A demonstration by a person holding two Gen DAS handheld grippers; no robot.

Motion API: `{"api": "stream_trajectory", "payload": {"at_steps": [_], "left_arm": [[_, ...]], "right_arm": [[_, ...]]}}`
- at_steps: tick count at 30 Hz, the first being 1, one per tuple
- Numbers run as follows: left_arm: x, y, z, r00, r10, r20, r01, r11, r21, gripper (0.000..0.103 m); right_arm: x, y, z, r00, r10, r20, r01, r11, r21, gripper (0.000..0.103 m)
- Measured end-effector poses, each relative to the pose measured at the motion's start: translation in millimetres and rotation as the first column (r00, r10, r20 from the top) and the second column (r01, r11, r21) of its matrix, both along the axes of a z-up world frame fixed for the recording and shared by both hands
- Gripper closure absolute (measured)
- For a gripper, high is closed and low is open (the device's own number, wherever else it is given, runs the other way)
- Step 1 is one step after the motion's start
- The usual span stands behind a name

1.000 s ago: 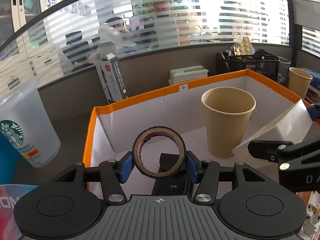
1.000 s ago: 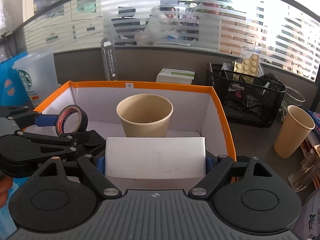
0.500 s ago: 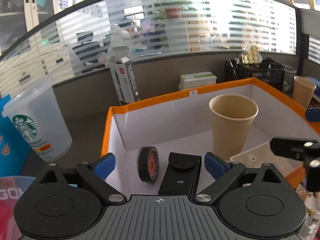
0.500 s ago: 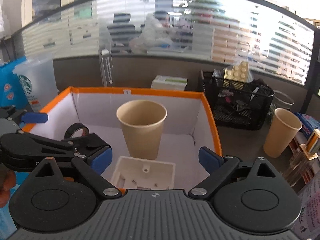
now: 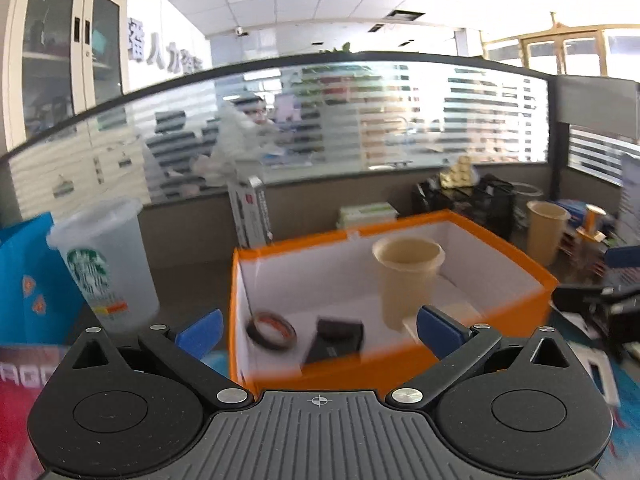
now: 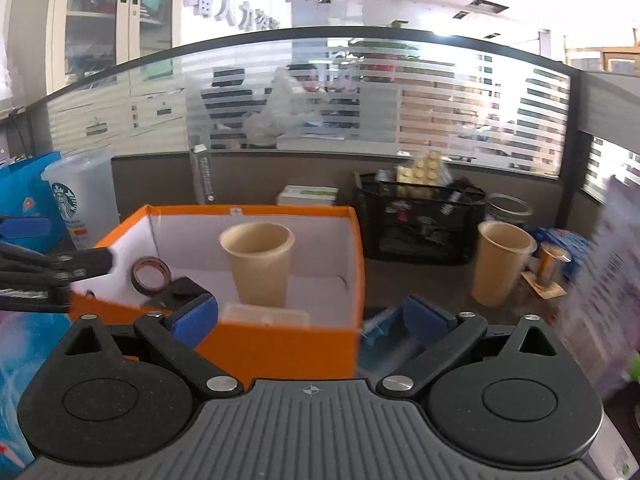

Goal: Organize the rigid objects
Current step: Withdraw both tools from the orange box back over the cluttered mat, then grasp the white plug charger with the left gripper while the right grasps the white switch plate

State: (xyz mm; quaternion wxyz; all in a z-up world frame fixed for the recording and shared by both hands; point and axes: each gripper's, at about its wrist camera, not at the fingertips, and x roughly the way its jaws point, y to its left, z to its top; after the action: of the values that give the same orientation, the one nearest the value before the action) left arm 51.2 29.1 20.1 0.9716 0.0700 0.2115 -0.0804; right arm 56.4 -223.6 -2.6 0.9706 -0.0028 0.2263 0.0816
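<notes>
- Left wrist view: my left gripper has its jaws spread as wide as they go, having just been opening, and nothing sits between them.
- Just past those jaws, over the near wall of the orange box, the tape roll lies tilted on the box floor, down and a little to the left of centre, its open ring facing up towards me.
- Beside it on the right lies the black pouch, long axis running away from me; it carries small white print that I cannot read.
- Right wrist view: my right gripper is likewise wide open and empty, its jaws having just been opening.
- Ahead of them, touching the near wall inside the box, rests the white plastic block, long axis across my line of sight; the paper cup stands upright just behind it.
- As I judge it, whatever comes next lies outside the box: the second paper cup stands on the worktop to the right, nearer my right jaws than my left.
- Writing: the clear plastic tumbler bears the green Starbucks siren; large Chinese characters run along the far wall; a tall carton by the partition has print too blurred to read.
</notes>
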Motion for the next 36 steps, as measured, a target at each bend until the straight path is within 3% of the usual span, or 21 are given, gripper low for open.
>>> {"api": "stream_trajectory", "payload": {"at_steps": [8, 19, 22, 32, 36], "left_arm": [[-12, 19, -47, 0.993, -0.041, -0.111, 0.031, 0.996, -0.088, 0.0], [-23, 2, -76, 0.98, -0.111, -0.167, 0.095, 0.99, -0.102, 0.0], [-25, -6, -84, 0.968, -0.149, -0.202, 0.128, 0.985, -0.111, 0.0], [-15, -30, -107, 0.96, -0.123, -0.251, 0.117, 0.992, -0.04, 0.0], [-13, -31, -108, 0.958, -0.13, -0.255, 0.123, 0.992, -0.041, 0.0]], "right_arm": [[-26, -49, -54, 0.994, 0.05, -0.098, -0.053, 0.998, -0.024, 0.0], [-22, -52, -95, 0.976, 0.162, -0.147, -0.19, 0.961, -0.202, 0.0], [-15, -52, -99, 0.966, 0.21, -0.153, -0.238, 0.952, -0.195, 0.0], [-4, -53, -102, 0.946, 0.282, -0.16, -0.306, 0.939, -0.156, 0.0], [6, -64, -104, 0.931, 0.31, -0.195, -0.327, 0.943, -0.06, 0.0]]}}
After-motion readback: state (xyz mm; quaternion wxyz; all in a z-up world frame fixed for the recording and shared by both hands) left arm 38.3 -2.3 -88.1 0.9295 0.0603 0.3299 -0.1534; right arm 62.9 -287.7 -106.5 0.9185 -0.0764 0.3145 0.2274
